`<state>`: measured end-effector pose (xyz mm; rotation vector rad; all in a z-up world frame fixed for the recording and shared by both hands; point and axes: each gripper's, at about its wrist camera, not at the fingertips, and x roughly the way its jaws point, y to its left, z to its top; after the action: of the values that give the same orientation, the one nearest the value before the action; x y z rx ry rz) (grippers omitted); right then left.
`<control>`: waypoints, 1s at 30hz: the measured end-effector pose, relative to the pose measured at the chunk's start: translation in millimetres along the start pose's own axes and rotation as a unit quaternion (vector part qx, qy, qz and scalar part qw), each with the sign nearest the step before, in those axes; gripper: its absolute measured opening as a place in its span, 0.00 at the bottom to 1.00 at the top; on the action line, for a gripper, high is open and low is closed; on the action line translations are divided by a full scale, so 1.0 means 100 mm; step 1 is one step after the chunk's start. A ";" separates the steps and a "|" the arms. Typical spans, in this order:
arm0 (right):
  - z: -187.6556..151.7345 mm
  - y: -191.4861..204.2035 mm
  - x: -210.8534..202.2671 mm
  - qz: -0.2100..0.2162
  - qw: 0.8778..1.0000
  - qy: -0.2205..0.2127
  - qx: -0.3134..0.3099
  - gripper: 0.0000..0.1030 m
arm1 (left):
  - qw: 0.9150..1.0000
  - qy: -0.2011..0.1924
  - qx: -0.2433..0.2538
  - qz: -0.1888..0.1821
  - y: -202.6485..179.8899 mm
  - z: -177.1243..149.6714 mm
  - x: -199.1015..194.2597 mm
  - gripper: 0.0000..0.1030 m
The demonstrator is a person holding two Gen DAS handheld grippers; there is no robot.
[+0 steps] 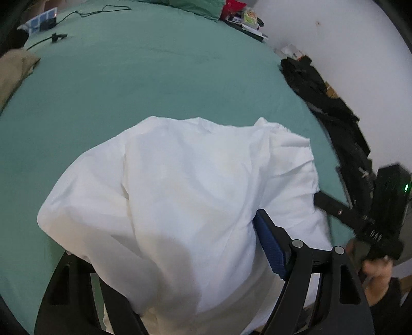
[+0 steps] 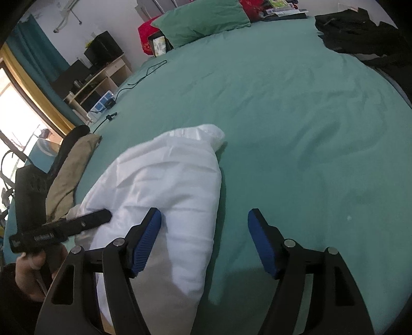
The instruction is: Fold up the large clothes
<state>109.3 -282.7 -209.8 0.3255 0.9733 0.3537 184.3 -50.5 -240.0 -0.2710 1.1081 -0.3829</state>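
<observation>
Fingers on both of my grippers are standing apart, gripping nothing. Left gripper [image 1: 177,247]: I am seeing only one blue-padded finger [image 1: 270,247] in its own view; the other is lying hidden under the white garment [image 1: 180,201], which is draping over that side of the gripper. From the right wrist view the left gripper [image 2: 64,226] is showing as a black bar resting at the garment's near-left part, with my left hand [image 2: 31,268] around its handle.

Right gripper [image 2: 204,239]: both blue fingers are spreading wide. The left-hand finger [image 2: 146,239] is sitting over the white cloth; the right-hand finger [image 2: 265,247] is hovering over bare green bed sheet [image 2: 296,116]. No cloth is being pinched between them.

White garment is lying in a bunched, partly folded heap near the bed's near edge, toward its left side as the right wrist sees it. Tan cloth [image 2: 69,175] is lying at the bed's left edge, close beside the white heap. Dark clothing [image 2: 360,36] is piling at the far right corner. Green pillow [image 2: 200,20] is sitting at the far edge; a black cable [image 2: 144,74] is trailing across the far-left part.
</observation>
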 end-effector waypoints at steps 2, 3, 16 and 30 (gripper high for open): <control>0.03 -0.02 0.07 0.007 1.000 0.005 0.009 0.68 | 1.000 -0.002 0.004 0.005 -0.01 0.00 0.03 0.79; 0.03 -0.05 0.12 0.013 1.000 0.009 0.020 0.68 | 1.000 -0.002 0.002 0.005 -0.04 0.01 0.06 0.79; 0.02 -0.08 0.06 0.032 0.999 -0.013 0.035 0.71 | 1.000 -0.018 0.017 0.003 -0.03 -0.10 -0.03 0.56; -0.04 -0.09 0.23 0.052 0.998 0.003 0.042 0.78 | 1.000 -0.005 0.009 -0.017 0.09 -0.09 0.03 0.53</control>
<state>119.0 -279.9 -232.6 0.4530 0.9820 0.4089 178.3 -44.0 -249.6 -0.2764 1.0911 -0.4213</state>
